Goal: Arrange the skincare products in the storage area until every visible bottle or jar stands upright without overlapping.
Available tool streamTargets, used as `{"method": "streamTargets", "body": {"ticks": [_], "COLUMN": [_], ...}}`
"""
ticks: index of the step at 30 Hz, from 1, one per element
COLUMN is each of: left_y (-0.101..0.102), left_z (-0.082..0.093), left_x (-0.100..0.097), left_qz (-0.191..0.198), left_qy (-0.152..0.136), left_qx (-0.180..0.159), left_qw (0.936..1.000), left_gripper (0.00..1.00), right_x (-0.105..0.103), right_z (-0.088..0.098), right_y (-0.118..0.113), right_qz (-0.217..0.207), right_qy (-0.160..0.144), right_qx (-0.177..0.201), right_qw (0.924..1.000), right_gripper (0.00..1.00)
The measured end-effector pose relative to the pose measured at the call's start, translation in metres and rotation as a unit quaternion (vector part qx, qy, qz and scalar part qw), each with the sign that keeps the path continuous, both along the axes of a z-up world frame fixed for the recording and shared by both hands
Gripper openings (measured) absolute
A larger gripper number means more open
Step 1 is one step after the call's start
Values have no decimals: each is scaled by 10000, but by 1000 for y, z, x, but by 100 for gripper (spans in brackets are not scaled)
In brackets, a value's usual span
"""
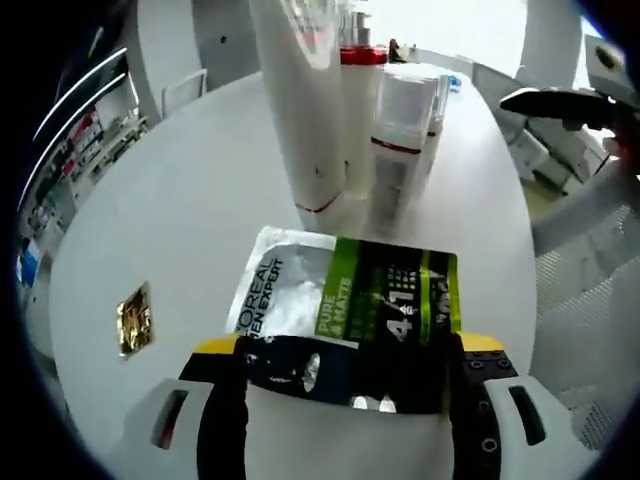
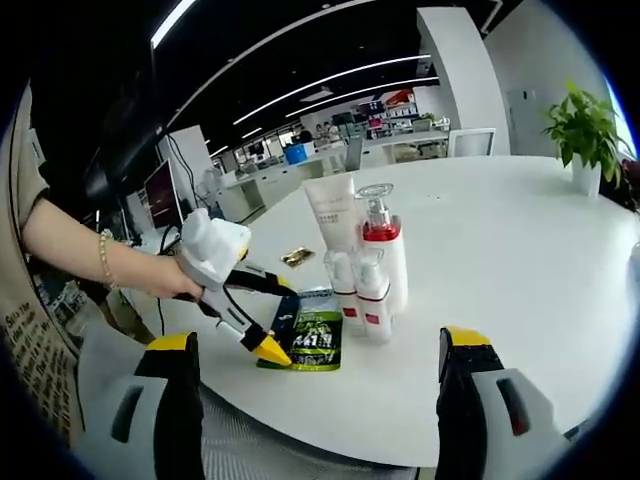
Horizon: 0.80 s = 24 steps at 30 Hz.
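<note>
Straddling flat glossy sachet (image 1: 345,300), left gripper (image 1: 350,385) fingers apart; right gripper (image 2: 318,375) fingers released.

Flat green-and-silver sachet (image 1: 345,300) on round white table (image 1: 170,210), before upright white tube (image 1: 300,100) and red-banded bottles (image 1: 400,130). Gold foil packet (image 1: 134,318) lies left of sachet.

White tube (image 2: 332,214), pump bottle (image 2: 381,250) and two small bottles (image 2: 372,295) stand upright clustered; green-black sachet (image 2: 311,341) lies flat at their 7 o'clock
</note>
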<state>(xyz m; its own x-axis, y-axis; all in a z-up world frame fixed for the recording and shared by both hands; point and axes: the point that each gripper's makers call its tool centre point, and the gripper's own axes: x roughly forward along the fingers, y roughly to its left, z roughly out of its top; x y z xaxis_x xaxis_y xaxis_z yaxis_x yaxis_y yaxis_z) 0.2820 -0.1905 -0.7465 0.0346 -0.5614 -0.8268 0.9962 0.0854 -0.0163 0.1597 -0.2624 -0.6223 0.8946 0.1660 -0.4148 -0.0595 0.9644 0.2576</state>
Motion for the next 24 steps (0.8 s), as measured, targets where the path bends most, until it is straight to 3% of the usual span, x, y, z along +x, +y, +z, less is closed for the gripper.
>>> {"method": "streamTargets", "body": {"ticks": [4, 11, 24], "left_y": [0, 2, 12], "left_z": [-5, -6, -7], "left_x": [2, 2, 7], "left_qz": [-173, -644, -1707], "left_qy": [-26, -68, -173], "left_qx": [252, 476, 762], "left_qw": [9995, 9968, 9822], "left_gripper": [89, 89, 89], "right_x": [0, 0, -1], "right_z": [0, 0, -1], "right_y": [-2, -3, -4], "right_qz": [-43, -93, -101], "right_qy": [-2, 5, 32], "right_qx": [18, 45, 50], "right_qw": [10000, 9999, 9999], "right_gripper": [100, 100, 100]}}
